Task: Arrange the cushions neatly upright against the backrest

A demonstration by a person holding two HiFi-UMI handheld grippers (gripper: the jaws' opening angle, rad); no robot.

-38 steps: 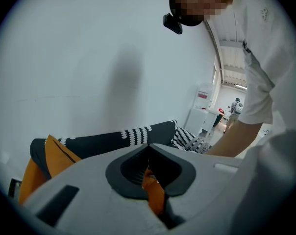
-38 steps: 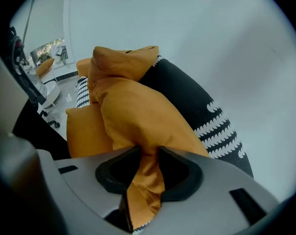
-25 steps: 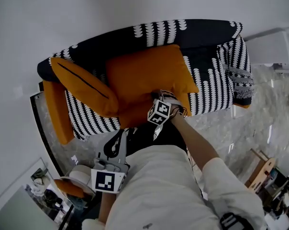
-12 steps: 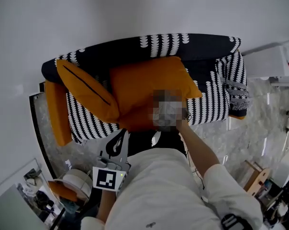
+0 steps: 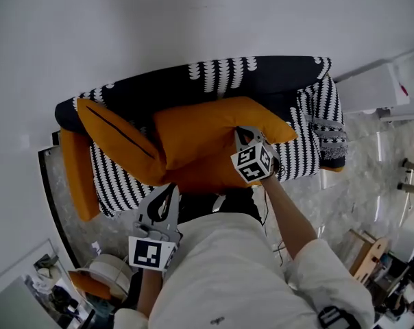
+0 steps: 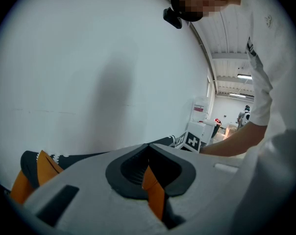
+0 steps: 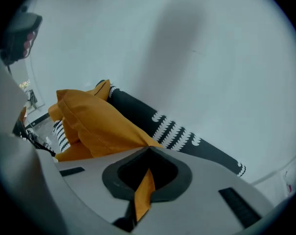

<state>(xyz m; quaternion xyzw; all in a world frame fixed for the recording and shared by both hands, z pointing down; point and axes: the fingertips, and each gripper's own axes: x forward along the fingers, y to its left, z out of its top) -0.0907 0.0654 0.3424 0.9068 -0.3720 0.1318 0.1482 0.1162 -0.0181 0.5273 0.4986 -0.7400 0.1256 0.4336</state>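
The step in hand looks like standing the big cushion [image 5: 200, 132] up. The right claw [image 5: 242, 141] is pinched tight on the cushion's near corner and holds that edge up. The cushion tilts toward the backrest [image 5: 262, 74] of the sofa [image 5: 306, 142] but is not yet flat against it. A second cushion [image 5: 114, 134] leans at the backrest's left end, slanted rather than square. The left claw [image 5: 167, 196] hangs in front of the sofa, well clear of the backrest, its jaws together on nothing. Next, the held cushion probably needs pushing back until it rests upright on the backrest. The slanted one would then need squaring up beside it.
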